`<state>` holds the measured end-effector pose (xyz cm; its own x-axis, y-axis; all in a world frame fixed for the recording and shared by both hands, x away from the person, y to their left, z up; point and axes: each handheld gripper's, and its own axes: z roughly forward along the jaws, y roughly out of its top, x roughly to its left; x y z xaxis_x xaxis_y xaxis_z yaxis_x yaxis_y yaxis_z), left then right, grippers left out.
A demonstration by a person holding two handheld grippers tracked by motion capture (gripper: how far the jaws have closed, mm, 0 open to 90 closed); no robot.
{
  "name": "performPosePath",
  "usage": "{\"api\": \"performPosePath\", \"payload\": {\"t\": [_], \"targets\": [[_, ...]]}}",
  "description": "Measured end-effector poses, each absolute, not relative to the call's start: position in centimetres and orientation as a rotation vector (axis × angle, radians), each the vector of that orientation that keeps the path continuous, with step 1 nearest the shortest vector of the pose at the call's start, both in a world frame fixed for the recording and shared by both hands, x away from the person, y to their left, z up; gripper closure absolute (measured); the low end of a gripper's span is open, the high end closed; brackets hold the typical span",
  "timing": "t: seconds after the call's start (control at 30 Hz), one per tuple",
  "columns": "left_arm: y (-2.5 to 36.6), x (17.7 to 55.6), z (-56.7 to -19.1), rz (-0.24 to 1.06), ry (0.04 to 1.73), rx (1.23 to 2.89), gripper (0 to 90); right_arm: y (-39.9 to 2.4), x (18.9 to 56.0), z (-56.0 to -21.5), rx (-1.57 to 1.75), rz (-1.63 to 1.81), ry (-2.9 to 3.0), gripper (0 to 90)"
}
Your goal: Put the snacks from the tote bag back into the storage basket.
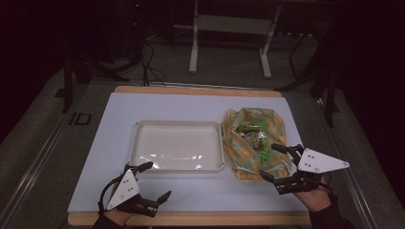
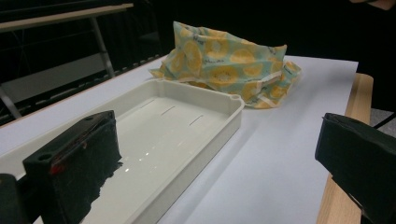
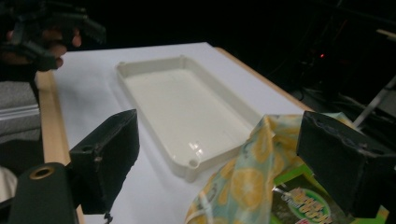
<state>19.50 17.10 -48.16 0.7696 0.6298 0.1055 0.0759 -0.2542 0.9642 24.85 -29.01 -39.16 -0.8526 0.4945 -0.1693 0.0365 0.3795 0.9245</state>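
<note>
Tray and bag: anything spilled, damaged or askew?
Nothing stands out. The white tray sits empty and square on the table; the lemon-print bag lies crumpled but open beside it, packets still inside. Both grippers are open.

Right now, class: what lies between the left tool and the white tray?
Nothing: bare white table cover separates the open left tool from the white tray, as the high view shows.

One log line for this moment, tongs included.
left tongs: open, empty, near tray | right tongs: open, over lemon-print bag | tray: empty | bag: open, green packets inside
</note>
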Motion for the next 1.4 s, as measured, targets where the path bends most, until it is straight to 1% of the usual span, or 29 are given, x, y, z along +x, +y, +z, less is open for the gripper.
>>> {"api": "performPosePath", "payload": {"t": [0.33,0.8,1.07,1.1,1.37,1.4], "targets": [[17.0,19.5,-48.2,0.569,0.549,1.776,0.3,-29.5,25.8,-37.9,0.495,1.462,2.159,13.0],[17.0,19.6,-48.2,0.569,0.547,1.776,0.3,-30.9,28.5,-36.9,0.624,1.422,2.108,13.6],[17.0,19.6,-48.2,0.569,0.549,1.777,0.3,-31.4,30.1,-37.1,0.705,1.413,2.099,14.1],[17.0,19.6,-48.2,0.569,0.548,1.778,0.3,-31.5,30.8,-37.4,0.744,1.4,2.115,14.1],[17.0,19.6,-48.3,0.572,0.547,1.781,0.3,-31.8,32.0,-38.2,0.794,1.384,2.105,14.8],[17.0,19.6,-48.3,0.57,0.546,1.781,0.3,-31.8,32.2,-38.3,0.801,1.381,2.102,16.7]]}}
